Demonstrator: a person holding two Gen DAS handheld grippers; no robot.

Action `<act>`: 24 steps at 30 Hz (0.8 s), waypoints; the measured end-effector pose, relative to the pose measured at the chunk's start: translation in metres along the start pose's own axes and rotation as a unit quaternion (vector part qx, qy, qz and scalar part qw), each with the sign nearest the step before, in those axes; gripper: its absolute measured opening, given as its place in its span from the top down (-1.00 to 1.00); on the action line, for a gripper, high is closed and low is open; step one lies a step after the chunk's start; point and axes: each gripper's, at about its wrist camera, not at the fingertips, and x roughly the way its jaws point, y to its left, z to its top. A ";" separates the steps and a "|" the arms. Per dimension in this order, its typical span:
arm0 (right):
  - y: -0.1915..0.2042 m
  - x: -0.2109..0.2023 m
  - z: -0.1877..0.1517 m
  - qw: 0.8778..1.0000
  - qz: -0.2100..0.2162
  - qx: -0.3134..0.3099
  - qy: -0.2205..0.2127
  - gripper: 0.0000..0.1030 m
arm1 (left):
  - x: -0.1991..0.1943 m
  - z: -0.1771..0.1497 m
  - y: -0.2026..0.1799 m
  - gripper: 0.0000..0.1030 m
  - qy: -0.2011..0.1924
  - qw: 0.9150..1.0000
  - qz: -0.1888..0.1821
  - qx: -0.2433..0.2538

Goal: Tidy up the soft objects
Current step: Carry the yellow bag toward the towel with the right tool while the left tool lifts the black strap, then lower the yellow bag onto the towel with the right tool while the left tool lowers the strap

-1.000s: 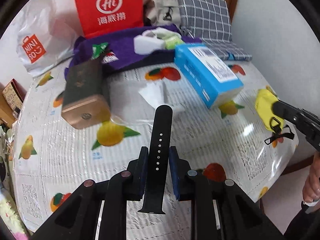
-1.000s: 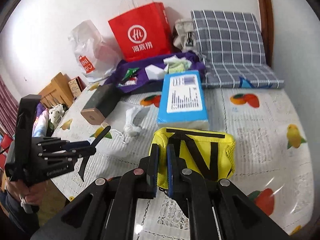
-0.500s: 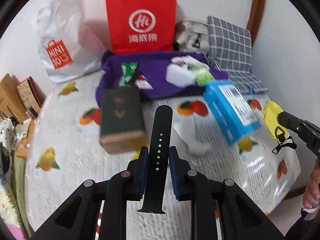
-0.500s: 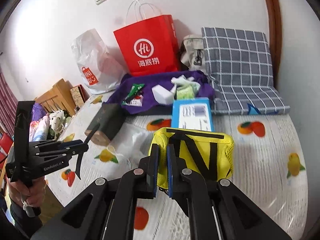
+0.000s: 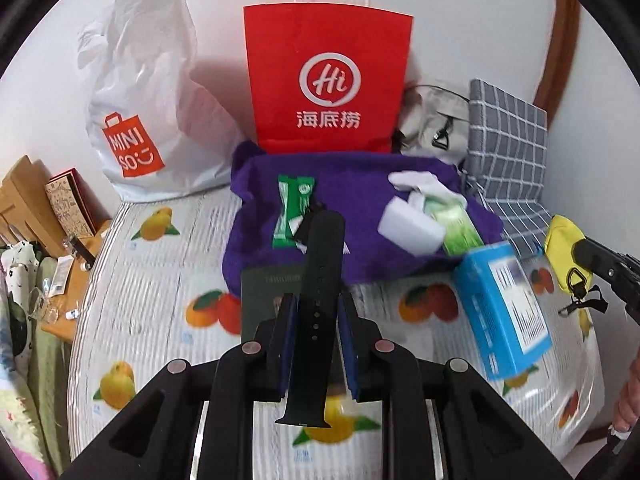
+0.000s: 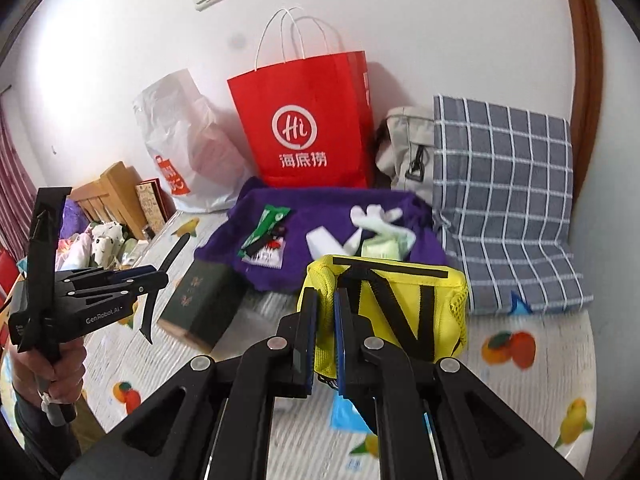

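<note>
My left gripper [image 5: 314, 312] is shut on a black watch strap [image 5: 318, 276], which stands up between the pads over the table. My right gripper [image 6: 325, 320] is shut on the edge of a yellow pouch [image 6: 400, 312] with black straps, held in the air. From the left wrist view that pouch [image 5: 560, 240] shows at the right edge. The right wrist view shows the left gripper [image 6: 158, 280] at the left with the strap [image 6: 160, 284] sticking out. A purple cloth [image 5: 352, 208] lies ahead with a green packet [image 5: 294, 208], a white block [image 5: 408, 224] and a white glove [image 6: 376, 220] on it.
A red paper bag [image 5: 328, 80] and a white plastic bag [image 5: 148, 100] stand against the wall. A grey checked cushion [image 6: 504, 200] and a beige bag [image 6: 408, 148] are at the back right. A dark green box [image 6: 204, 304] and a blue box [image 5: 504, 308] lie on the fruit-print tablecloth [image 5: 160, 300].
Both grippers rose and moved back from the table with their loads still held; the bags and purple cloth now sit lower and more central in both views.
</note>
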 end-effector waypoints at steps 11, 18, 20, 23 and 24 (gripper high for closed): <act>-0.009 0.060 0.033 0.999 0.010 0.030 0.013 0.84 | 0.031 0.040 0.014 0.61 -0.006 1.000 0.007 -0.027; -0.015 0.088 0.051 0.999 0.012 0.032 0.014 0.84 | 0.053 0.055 0.022 0.61 0.003 0.999 0.013 -0.034; -0.020 0.094 0.057 0.999 0.012 0.035 0.015 0.84 | 0.059 0.059 0.024 0.61 0.004 0.999 0.016 -0.034; -0.028 0.105 0.067 0.999 0.018 0.046 0.018 0.84 | 0.068 0.067 0.025 0.61 0.005 0.999 0.014 -0.035; -0.029 0.108 0.070 0.998 0.019 0.048 0.019 0.84 | 0.071 0.070 0.025 0.61 0.004 0.999 0.015 -0.036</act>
